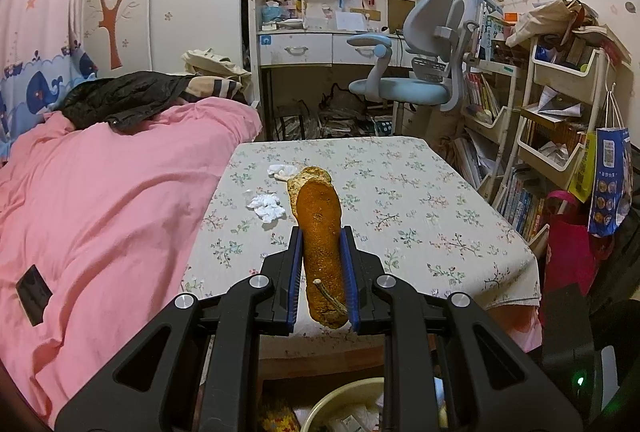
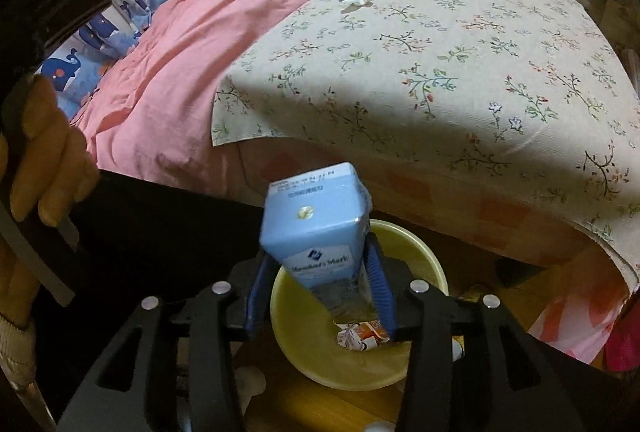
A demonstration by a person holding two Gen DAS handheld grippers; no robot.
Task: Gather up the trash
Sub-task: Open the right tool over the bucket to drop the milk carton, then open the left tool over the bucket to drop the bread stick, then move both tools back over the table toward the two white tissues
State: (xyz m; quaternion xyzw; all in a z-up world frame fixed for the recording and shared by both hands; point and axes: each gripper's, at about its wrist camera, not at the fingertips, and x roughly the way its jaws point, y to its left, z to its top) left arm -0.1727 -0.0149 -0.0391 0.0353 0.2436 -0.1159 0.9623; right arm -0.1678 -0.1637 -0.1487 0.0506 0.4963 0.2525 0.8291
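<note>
left gripper clamped on orange peel, right gripper squeezing blue carton over yellow bin (wrapper inside), 2 tissues on table

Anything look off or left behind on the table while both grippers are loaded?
Two crumpled tissues lie on the table near its bed-side edge. The left gripper grips an orange peel; the right gripper holds a blue carton tilted above the yellow bin. Nothing spilled.
</note>
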